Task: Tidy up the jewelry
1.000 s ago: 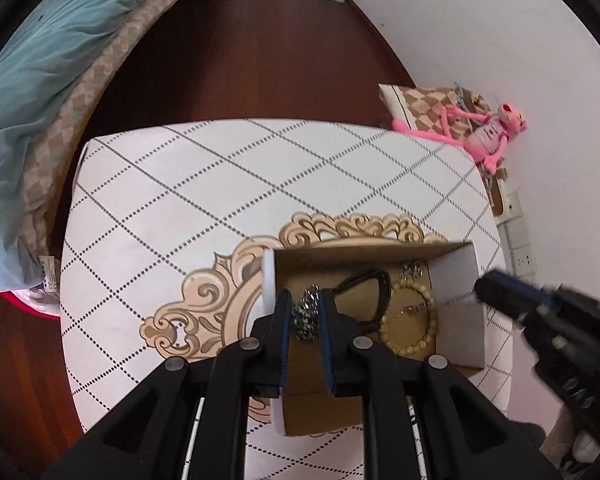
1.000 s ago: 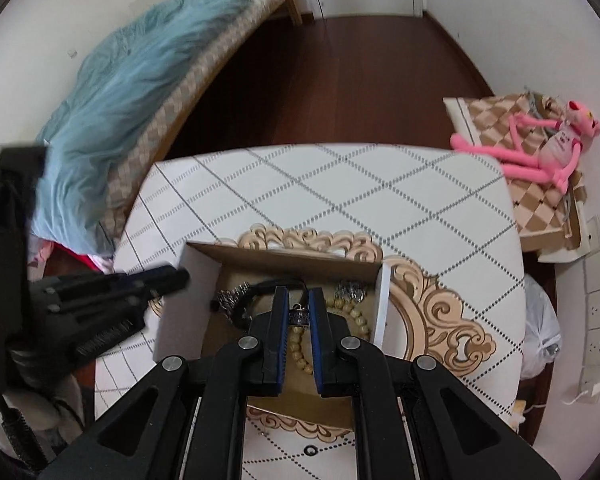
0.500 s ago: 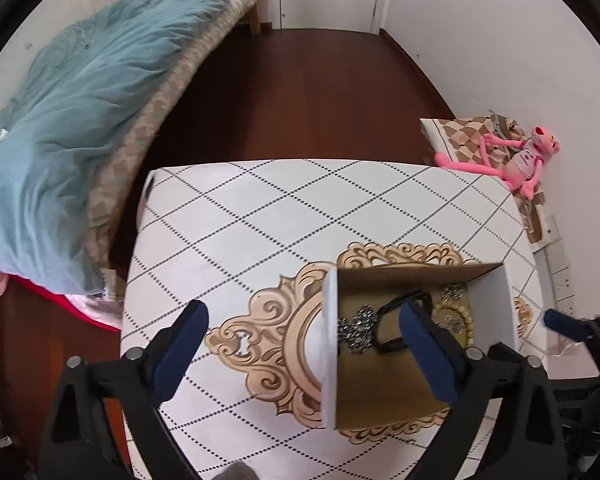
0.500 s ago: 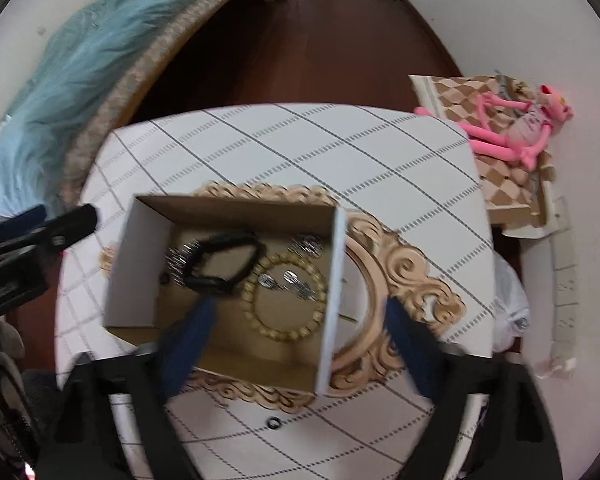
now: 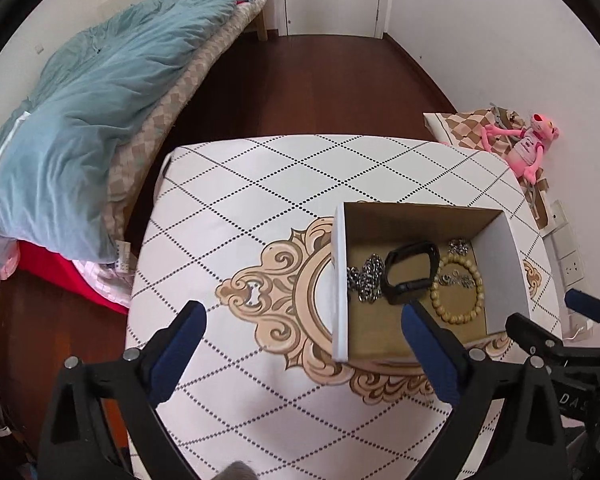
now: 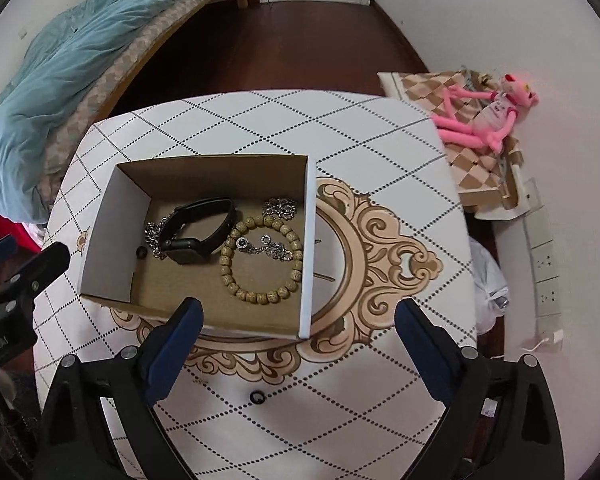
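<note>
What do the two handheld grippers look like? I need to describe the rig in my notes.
The left gripper and right gripper look alike: matte black angular frames, silver bolts at the joints, and two fingers faced with dark blue pads. No hand or sleeve shows.

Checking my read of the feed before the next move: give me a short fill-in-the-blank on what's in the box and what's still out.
1. The black watch lies inside the cardboard ____.
2. The wooden bead bracelet forms a closed ____ around a silver piece.
3. A small black ring lies on the ____, outside the box.
4. Both grippers have their fingers ____.

Answers: box; loop; table; open
</note>
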